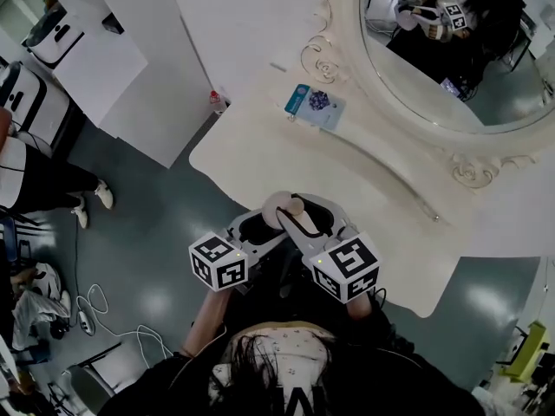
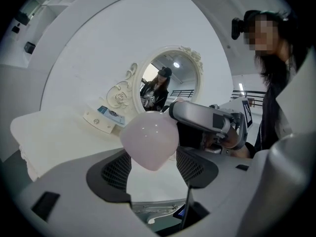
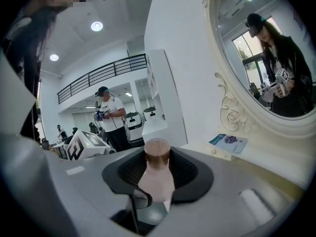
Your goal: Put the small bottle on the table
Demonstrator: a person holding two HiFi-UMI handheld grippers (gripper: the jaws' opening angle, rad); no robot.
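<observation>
free: bare table [image 1: 260, 159] ahead | obstacles: blue packet [image 1: 316, 108], mirror frame [image 1: 334, 55] at back

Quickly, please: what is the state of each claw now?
Left claw: small bottle between its jaws; grip cannot be told.
Right claw: closed on the small bottle.

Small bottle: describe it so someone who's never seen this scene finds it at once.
Start at the white table with the oval mirror. At its near edge the left gripper and right gripper meet, and the bottle sits between their jaws. It is the only pale pink thing there, with a brown cap.
</observation>
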